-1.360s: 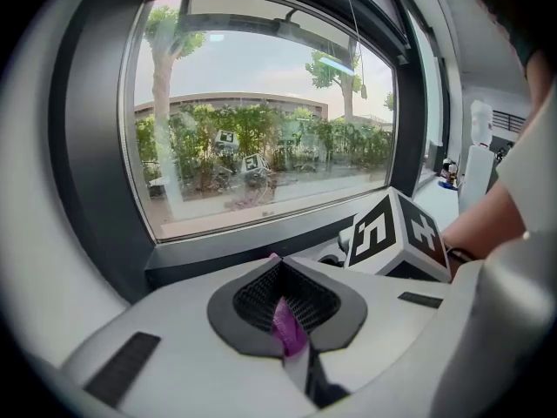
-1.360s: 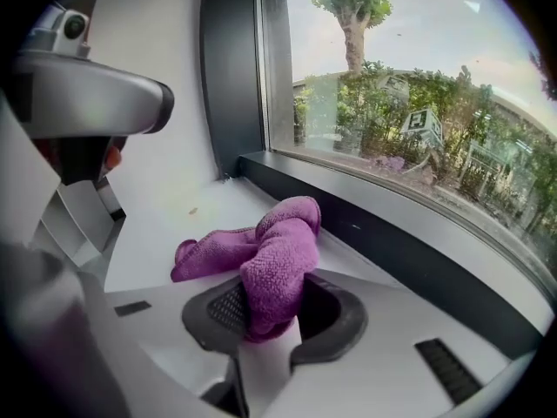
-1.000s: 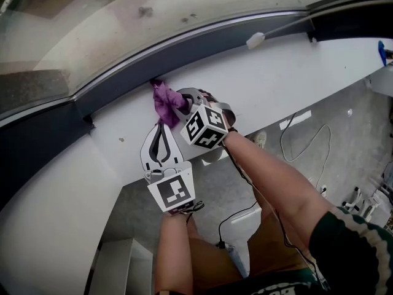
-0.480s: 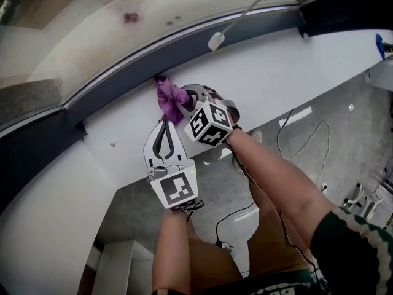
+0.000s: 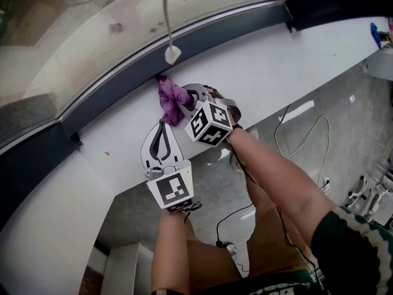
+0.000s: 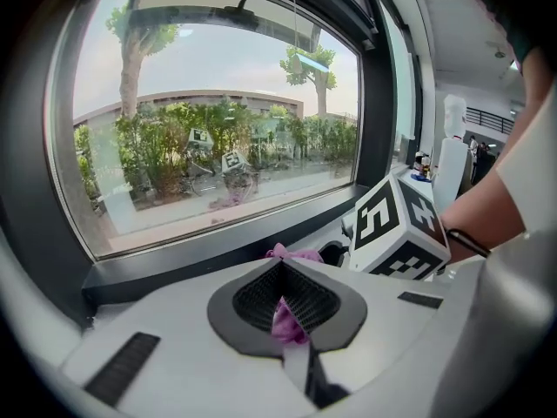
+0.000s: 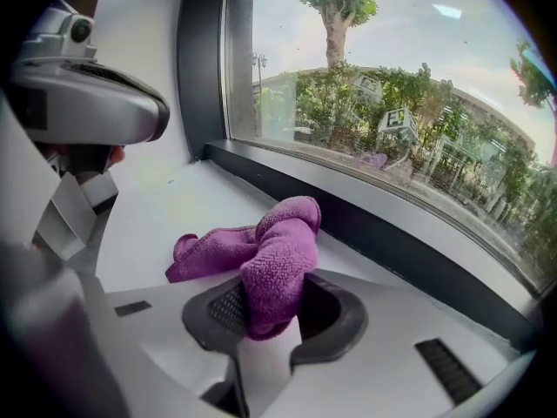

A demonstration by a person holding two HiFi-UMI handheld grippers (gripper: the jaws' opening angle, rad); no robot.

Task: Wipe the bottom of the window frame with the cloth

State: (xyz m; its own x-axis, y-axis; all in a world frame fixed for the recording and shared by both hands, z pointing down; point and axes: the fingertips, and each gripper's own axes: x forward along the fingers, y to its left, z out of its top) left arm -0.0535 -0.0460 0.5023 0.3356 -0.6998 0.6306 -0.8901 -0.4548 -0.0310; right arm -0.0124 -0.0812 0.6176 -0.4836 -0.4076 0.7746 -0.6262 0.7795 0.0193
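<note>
Against the bottom window frame [image 5: 221,34], the right hand-held gripper [image 7: 265,316] clamps the purple cloth [image 7: 278,259]; the left hand-held gripper [image 6: 280,266] sits closed, empty. Most of the frame likely remains unwiped.

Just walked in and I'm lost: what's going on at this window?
A person is working at the window with two handheld grippers. The right gripper is clamped on a bunched purple cloth, whose far end presses against the dark bottom rail of the window frame, where it meets the white sill. The left gripper lies on the sill right beside it, jaws together. A scrap of purple shows between them, so it seems to pinch the cloth's tail.
</note>
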